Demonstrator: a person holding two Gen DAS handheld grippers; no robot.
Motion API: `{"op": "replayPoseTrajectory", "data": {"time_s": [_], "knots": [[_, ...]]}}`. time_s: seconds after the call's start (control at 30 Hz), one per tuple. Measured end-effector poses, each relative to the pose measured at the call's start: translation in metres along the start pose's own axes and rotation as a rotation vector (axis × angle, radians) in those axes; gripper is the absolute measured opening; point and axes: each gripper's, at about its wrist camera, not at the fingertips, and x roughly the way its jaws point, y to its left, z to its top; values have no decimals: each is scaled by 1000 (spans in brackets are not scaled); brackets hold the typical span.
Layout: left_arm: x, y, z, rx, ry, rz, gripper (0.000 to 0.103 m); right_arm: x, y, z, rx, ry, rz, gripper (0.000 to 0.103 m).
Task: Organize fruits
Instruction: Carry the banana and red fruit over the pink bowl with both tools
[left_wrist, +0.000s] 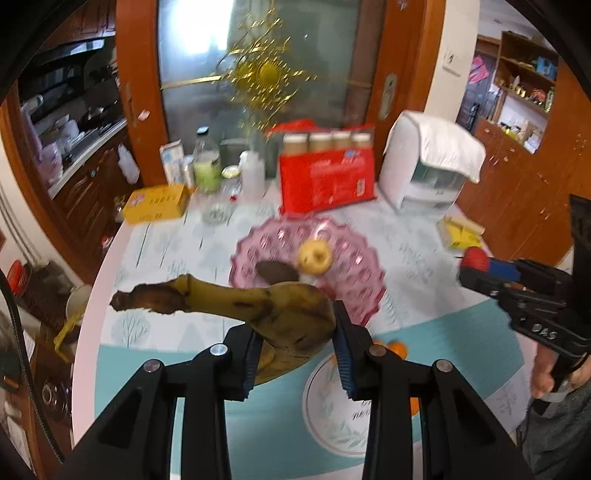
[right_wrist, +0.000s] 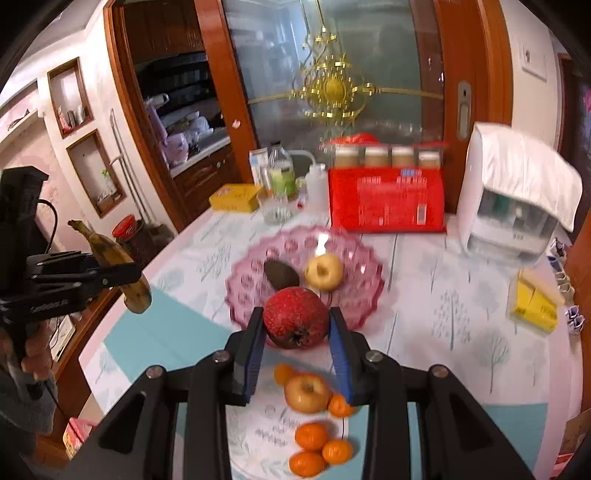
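Five mandarins (right_wrist: 312, 436), right view only.

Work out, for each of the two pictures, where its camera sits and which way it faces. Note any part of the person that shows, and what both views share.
Left wrist: on the left hand-held gripper, facing forward over the table; it grips a banana. The person's right hand shows.
Right wrist: on the right hand-held gripper, facing the same way; it grips a pomegranate. The person's left hand shows.
Shared: pink dish, yellow apple, red box.
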Motion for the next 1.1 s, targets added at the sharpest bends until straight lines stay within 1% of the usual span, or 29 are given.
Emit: {"op": "replayPoseTrajectory", "data": {"time_s": [0.1, 0.17, 0.27, 0.37, 0.43, 0.6, 0.67, 0.8, 0.83, 0.93, 1.0, 1.1], "knots": [[4, -4, 20, 6, -2, -30, 34, 6, 5, 24, 2, -15, -17, 34], [14, -6, 31, 10, 11, -56, 34, 13, 8, 34, 7, -22, -23, 34], [43, -9, 41, 17, 49, -83, 34, 33, 7, 45, 44, -3, -21, 34], [79, -10, 45, 22, 109, -120, 34, 61, 2, 46, 94, 32, -36, 34], [104, -10, 45, 28, 148, -135, 34, 82, -4, 43, 128, 64, -44, 34], [165, -10, 41, 63, 231, -171, 34, 143, -23, 22, 217, 184, -67, 34], [192, -11, 36, 86, 272, -187, 34, 166, -30, 12, 231, 228, -86, 34], [232, -16, 26, 142, 337, -204, 34, 203, -40, -7, 236, 308, -131, 34], [235, -17, 25, 152, 335, -221, 34, 207, -41, -9, 236, 319, -135, 34], [247, -24, 25, 194, 338, -221, 34, 224, -47, -17, 228, 359, -154, 34], [255, -25, 25, 204, 342, -219, 34, 230, -48, -19, 213, 372, -173, 34], [262, -24, 24, 205, 343, -244, 34, 237, -49, -22, 182, 389, -203, 35]]}}
